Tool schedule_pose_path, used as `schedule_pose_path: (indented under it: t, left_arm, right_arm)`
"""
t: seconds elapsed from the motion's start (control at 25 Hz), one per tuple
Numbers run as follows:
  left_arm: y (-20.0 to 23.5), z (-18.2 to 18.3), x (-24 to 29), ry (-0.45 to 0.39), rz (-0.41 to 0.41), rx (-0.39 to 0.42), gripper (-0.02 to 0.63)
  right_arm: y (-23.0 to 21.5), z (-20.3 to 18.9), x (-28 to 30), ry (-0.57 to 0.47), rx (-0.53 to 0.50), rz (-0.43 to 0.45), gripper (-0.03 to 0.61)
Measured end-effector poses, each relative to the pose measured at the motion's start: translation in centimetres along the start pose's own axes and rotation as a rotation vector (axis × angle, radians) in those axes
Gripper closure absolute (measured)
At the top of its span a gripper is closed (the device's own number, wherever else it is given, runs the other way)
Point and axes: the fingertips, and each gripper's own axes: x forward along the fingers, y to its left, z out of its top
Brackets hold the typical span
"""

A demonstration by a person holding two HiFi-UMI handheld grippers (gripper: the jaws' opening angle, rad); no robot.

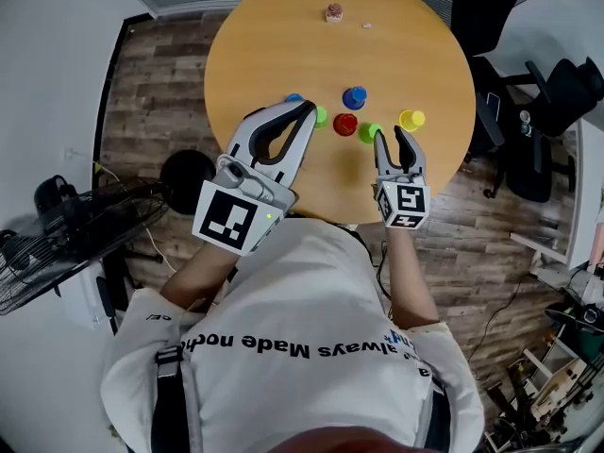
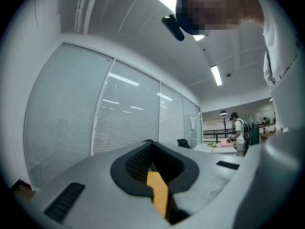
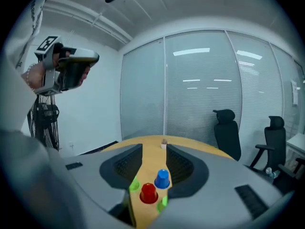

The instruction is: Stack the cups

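White black-lettered shirt (image 1: 311, 347); grey left tool (image 1: 302, 110), right tool (image 1: 390, 134)

On the round table (image 1: 264, 45): two blue cups (image 1: 355, 97) (image 1: 294, 96), two green cups (image 1: 321, 116) (image 1: 370, 132), one red cup (image 1: 345, 125), one yellow cup (image 1: 411, 120), six in all.

A round wooden worktop (image 1: 264, 55) is standing on dark plank flooring (image 1: 156, 111), with black office chairs (image 3: 227, 130) sitting close by. Blinds are covering the glass partitions (image 3: 200, 89), strip lights (image 2: 216, 75) are glowing overhead, and a black fan (image 1: 66, 239) is resting by the white wall.
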Motion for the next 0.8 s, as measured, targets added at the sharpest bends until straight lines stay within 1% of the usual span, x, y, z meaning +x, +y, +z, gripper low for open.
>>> schedule_pose_path:
  t: [0.4, 0.6, 0.8]
  left_arm:
    - [0.7, -0.4, 0.3, 0.013, 0.007, 0.000, 0.589]
    - [1.3, -0.6, 0.6, 0.022, 0.012, 0.002, 0.589]
    - [1.8, -0.9, 1.0, 0.029, 0.017, 0.000, 0.589]
  right_arm:
    - [-2.6, -11.3, 4.4, 0.205, 0.024, -0.027, 0.398]
    - [-3.6, -15.3, 6.2, 0.288, 0.032, -0.023, 0.367]
    - [-4.2, -18.1, 7.7, 0.348, 0.050, -0.010, 0.347]
